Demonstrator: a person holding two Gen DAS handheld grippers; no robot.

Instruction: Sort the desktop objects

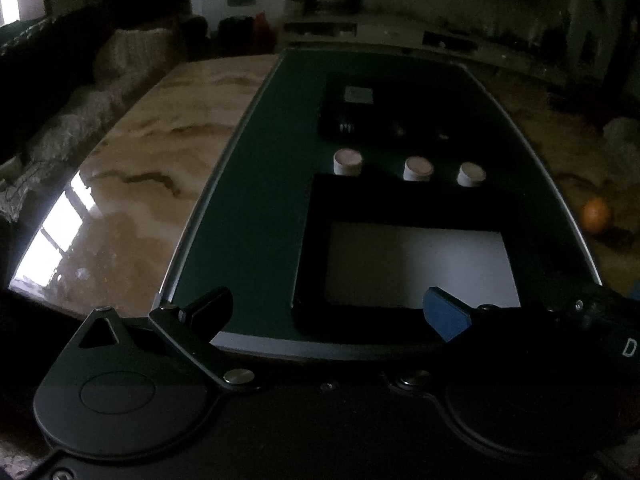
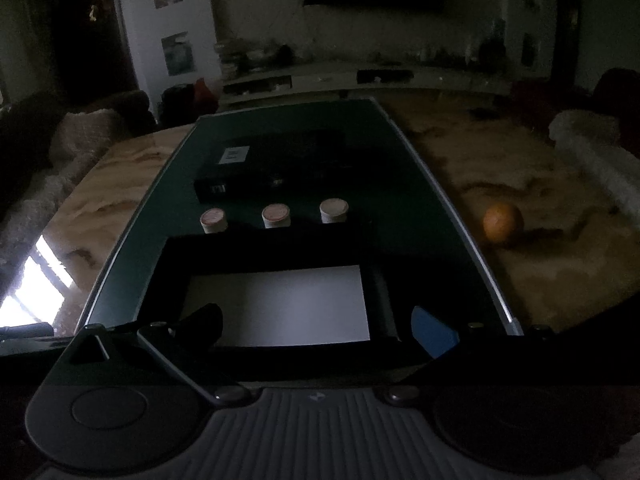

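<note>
1. Marble tabletop (image 2: 520, 184) carries a green mat (image 1: 256, 200), with an orange (image 2: 503, 217) off to the right.
2. Dark tray (image 2: 256, 252) with a white sheet (image 2: 288, 304) lies nearest; a black box (image 2: 272, 160) sits beyond.
3. Three small white cylinders (image 2: 276, 216) stand in a row between them, untouched.
4. Left gripper (image 1: 326, 312) and right gripper (image 2: 316, 326) hover wide open, holding nothing; sorting seems not yet begun, so next comes reaching forward for a cylinder.
</note>
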